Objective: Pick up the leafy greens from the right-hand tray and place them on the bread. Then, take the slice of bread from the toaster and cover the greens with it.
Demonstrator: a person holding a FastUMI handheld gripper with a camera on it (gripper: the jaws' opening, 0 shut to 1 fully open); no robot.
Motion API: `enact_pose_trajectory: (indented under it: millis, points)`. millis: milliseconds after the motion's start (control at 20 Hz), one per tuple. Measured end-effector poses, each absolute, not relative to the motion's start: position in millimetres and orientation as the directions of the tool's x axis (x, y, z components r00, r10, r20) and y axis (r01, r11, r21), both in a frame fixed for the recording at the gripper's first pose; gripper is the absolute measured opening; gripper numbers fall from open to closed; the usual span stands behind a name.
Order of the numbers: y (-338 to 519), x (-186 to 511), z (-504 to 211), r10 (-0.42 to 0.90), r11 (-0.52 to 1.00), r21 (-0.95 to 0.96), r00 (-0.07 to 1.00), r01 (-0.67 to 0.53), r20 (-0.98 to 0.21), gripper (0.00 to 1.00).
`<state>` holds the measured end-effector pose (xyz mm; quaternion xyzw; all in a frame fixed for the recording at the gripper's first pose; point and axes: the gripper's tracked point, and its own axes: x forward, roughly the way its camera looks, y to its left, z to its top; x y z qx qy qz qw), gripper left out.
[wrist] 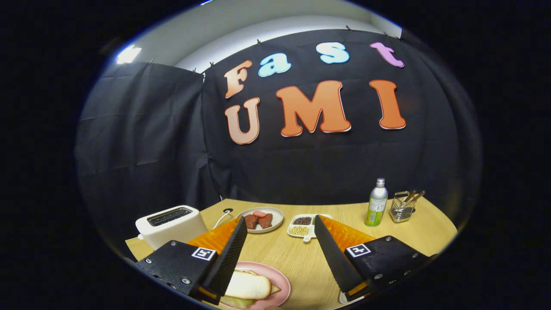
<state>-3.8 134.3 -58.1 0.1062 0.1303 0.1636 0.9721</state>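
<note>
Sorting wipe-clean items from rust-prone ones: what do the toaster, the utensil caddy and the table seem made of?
The toaster: likely matte cream plastic, smooth and seamless. The utensil caddy: shiny metal wire mesh, see-through with glints. The table: pale wood or wood-look laminate, showing straight grain. The gripper hangs open above it.

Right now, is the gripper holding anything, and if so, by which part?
Nothing is held. The gripper is open, its fingers spread wide with bare table between them. The bread lies on the pink plate by the left finger, ungripped.
</note>
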Motion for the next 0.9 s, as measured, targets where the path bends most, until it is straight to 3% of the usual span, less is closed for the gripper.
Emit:
enact_pose_trajectory:
  millis: [900]
  points:
    - [116.3,6.8,-14.6,0.206,0.975,0.103,0.972,-0.195,-0.109,0.96]
